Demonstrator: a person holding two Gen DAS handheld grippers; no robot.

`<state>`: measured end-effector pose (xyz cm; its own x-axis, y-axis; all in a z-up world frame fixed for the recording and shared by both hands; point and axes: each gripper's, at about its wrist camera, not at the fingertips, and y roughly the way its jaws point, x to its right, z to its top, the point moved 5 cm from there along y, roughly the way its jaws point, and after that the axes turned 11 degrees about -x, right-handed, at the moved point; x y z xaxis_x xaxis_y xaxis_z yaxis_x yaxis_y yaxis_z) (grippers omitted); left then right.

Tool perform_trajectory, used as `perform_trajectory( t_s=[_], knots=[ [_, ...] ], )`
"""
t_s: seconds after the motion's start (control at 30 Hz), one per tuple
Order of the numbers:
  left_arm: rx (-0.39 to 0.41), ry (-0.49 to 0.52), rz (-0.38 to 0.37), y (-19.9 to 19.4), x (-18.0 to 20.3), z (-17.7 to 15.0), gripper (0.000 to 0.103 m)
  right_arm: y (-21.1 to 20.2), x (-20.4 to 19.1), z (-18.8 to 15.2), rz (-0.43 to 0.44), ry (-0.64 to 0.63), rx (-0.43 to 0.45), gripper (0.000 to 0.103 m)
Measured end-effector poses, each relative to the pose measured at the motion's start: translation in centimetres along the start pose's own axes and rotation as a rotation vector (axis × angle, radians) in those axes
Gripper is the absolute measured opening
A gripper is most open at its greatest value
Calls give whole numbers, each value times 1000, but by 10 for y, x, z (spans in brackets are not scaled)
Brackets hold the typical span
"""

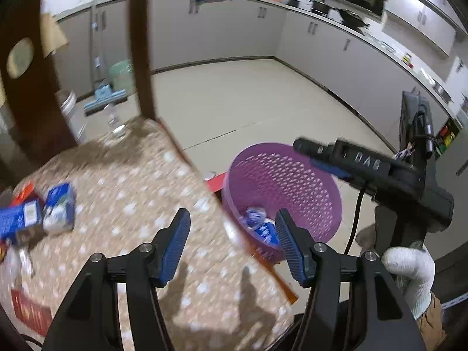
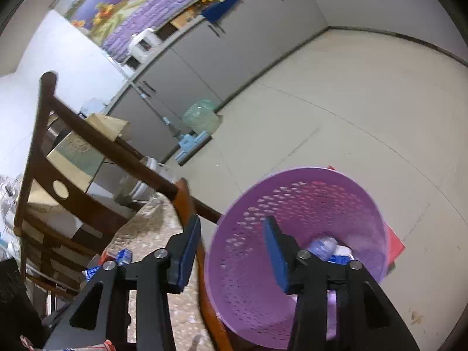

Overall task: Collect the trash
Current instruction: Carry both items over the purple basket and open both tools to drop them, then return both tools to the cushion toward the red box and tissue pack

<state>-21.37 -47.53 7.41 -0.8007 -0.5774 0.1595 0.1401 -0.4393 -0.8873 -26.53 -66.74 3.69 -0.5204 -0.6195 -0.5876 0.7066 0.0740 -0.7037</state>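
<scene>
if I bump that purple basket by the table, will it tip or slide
Probably both, easily. The basket is thin perforated plastic, so likely light. It holds only a few wrappers, so little weight steadies it. It already seems tilted beside the table, with one side on something red, so a nudge might topple it.

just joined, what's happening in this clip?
A person is clearing trash off a table into a purple basket on the floor beside it. Both tools are open and empty: the left tool straddles the table edge, the right tool is at the basket rim. A crumpled bottle already lies inside; blue packets remain on the table.
</scene>
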Motion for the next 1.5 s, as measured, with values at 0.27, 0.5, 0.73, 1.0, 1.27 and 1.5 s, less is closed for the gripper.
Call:
perform_trajectory(
  t_s=[0.27,0.5,0.73,1.0,1.27,1.5],
  knots=[
    [-10,-137,65,-26,-60,-49,61,1,-65,-19,39,-156,118,69],
    [-11,-351,142,-62,-142,-103,63,39,-107,-48,98,-237,-48,69],
    [4,-678,199,-91,-235,-161,74,60,-119,-63,91,-258,-114,71],
    [-52,-805,238,-66,-275,-167,75,69,-131,-67,85,-274,-131,72],
    [-122,-776,267,-30,-279,-146,88,80,-146,-76,89,-313,-157,73],
    [-95,-673,198,-46,-265,-154,81,106,-181,-99,102,-397,-223,74]
  ],
)
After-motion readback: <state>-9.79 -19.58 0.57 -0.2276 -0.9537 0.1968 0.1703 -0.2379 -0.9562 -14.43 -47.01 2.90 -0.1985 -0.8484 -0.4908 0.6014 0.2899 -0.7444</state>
